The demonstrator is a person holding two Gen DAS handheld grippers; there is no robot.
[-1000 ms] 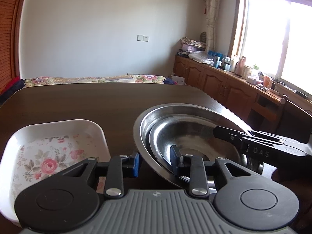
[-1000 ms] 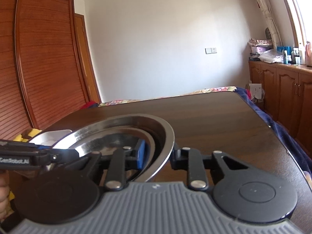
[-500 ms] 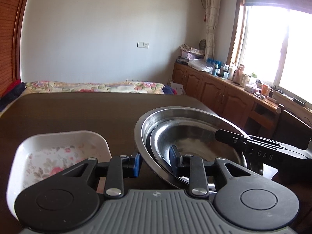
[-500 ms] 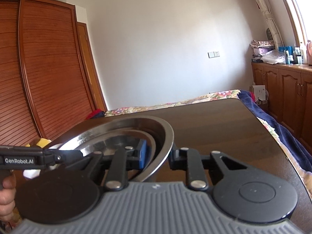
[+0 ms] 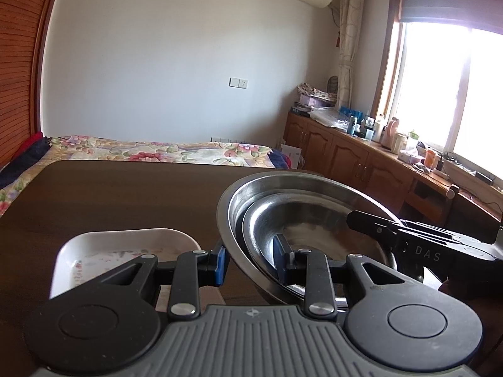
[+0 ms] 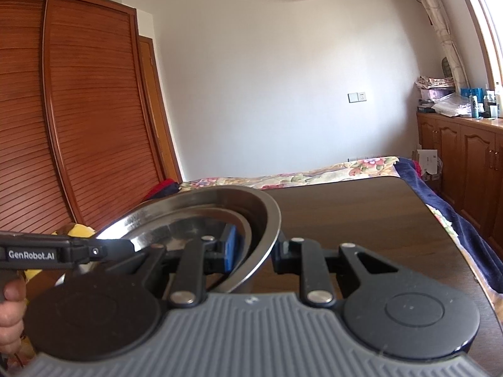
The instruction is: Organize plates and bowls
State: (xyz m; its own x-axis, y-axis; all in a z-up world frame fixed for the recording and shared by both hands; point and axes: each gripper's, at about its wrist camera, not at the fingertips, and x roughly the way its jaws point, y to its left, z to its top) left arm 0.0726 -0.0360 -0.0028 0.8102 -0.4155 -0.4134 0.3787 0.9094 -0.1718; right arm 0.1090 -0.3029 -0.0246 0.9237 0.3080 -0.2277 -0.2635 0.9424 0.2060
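Observation:
A large steel bowl (image 5: 298,180) with a smaller steel bowl (image 5: 314,229) nested inside hangs above the dark table (image 5: 125,194), tilted a little. My left gripper (image 5: 250,262) is shut on the near-left rims, one pad outside and one inside. My right gripper (image 6: 256,251) is shut the same way on the opposite rim of the large bowl (image 6: 220,194) and the inner bowl (image 6: 195,226). Each gripper shows in the other's view: the right one (image 5: 408,238), the left one (image 6: 63,253). A white floral dish (image 5: 125,242) lies on the table left of the bowls.
A hand (image 6: 11,301) holds the left gripper's handle. A bed with a floral cover (image 5: 157,150) lies beyond the table's far edge. Wooden cabinets (image 5: 361,160) run under the window on the right, and a slatted wardrobe (image 6: 78,125) stands on the left.
Both grippers have risen with the nested bowls. The white dish and the table top have sunk lower in the left wrist view, and more wall and ceiling shows.

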